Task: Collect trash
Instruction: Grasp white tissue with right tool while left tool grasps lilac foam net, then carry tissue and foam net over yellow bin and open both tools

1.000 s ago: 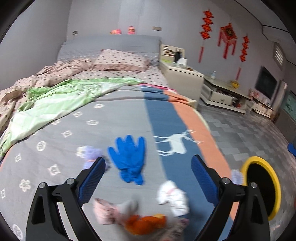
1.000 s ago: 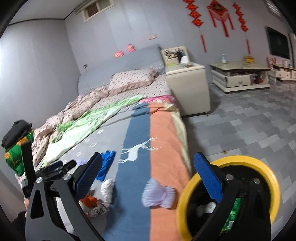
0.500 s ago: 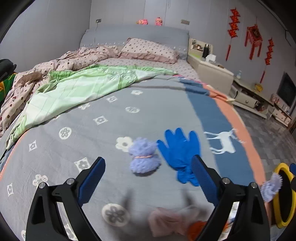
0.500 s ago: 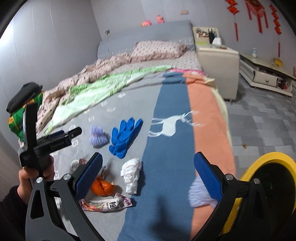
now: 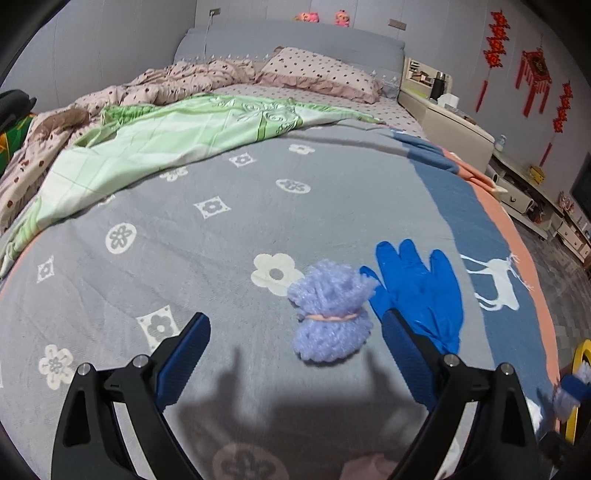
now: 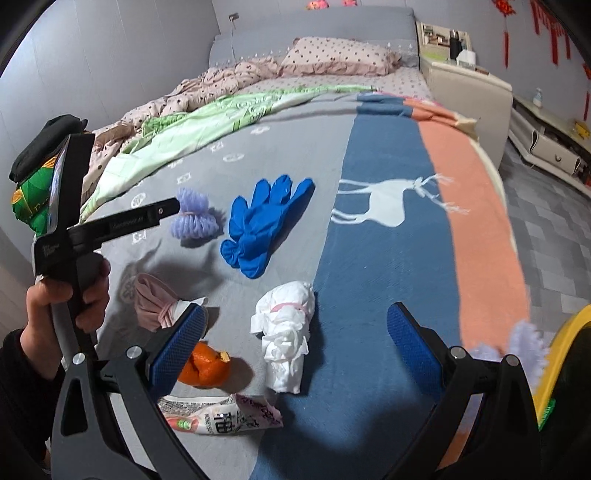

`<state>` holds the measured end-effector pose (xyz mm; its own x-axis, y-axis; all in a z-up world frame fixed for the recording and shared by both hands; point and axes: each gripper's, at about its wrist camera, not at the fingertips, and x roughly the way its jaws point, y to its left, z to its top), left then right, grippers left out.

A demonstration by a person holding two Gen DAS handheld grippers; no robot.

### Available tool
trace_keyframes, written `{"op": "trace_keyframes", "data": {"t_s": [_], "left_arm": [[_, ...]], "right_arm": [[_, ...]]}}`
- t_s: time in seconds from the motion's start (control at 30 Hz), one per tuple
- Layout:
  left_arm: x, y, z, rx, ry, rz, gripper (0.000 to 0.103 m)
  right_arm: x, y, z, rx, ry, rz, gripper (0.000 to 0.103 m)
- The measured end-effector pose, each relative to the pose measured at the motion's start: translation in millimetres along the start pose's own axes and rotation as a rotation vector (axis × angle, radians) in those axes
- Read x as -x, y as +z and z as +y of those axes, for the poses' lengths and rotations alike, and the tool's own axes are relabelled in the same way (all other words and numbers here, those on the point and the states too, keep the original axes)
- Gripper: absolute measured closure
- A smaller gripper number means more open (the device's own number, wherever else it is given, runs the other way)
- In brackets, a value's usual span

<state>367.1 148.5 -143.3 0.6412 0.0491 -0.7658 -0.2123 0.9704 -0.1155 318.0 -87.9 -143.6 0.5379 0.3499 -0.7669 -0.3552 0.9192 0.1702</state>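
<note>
While both jaws gape, roughly seven scraps (image 6: 284, 343) litter the bed (image 6: 388, 258).

Grey walls (image 5: 110, 33), padded grey headboard (image 5: 288, 44); cream bedside cabinet (image 6: 465, 85), grey tiled floor (image 6: 546, 236)

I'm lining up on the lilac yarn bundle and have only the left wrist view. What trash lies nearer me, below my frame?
Observer: A white tissue bundle lies on the blanket, nearer you than the blue glove.
Operator: Anything beside it?
Observer: Orange peel sits next to the tissue, with a printed snack wrapper nearer still.
Operator: Is the other side free to help?
Observer: The right hand-held gripper is open and gripping nothing.
</note>
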Motion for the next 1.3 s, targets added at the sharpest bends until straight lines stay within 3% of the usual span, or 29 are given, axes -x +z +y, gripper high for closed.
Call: {"op": "trace_keyframes", "data": {"t_s": [0.17, 0.33, 0.43, 0.53, 0.6, 0.87, 1.3], "left_arm": [[-19, 5, 0, 0.025, -0.023, 0.023, 0.013], [-28, 6, -12, -0.01, -0.038, 0.023, 0.014], [-39, 4, -20, -0.036, -0.045, 0.051, 0.027], [-48, 1, -26, -0.052, -0.065, 0.084, 0.052], [-50, 0, -27, -0.056, -0.076, 0.086, 0.056], [-45, -2, -28, -0.057, -0.081, 0.064, 0.061], [-9, 2, -19, -0.047, -0.059, 0.014, 0.061]], "right_arm": [[-19, -1, -3, -0.009, 0.012, 0.028, 0.008], [-32, -5, -5, -0.007, 0.007, 0.047, 0.008], [-41, -6, -6, -0.013, 0.011, 0.059, 0.015], [-46, -7, -8, -0.009, -0.007, 0.059, 0.024], [-47, -8, -8, -0.01, -0.004, 0.056, 0.031], [-48, -10, -3, 0.011, 0.005, 0.048, 0.067], [-11, -8, -3, -0.021, 0.003, -0.029, 0.072]]}}
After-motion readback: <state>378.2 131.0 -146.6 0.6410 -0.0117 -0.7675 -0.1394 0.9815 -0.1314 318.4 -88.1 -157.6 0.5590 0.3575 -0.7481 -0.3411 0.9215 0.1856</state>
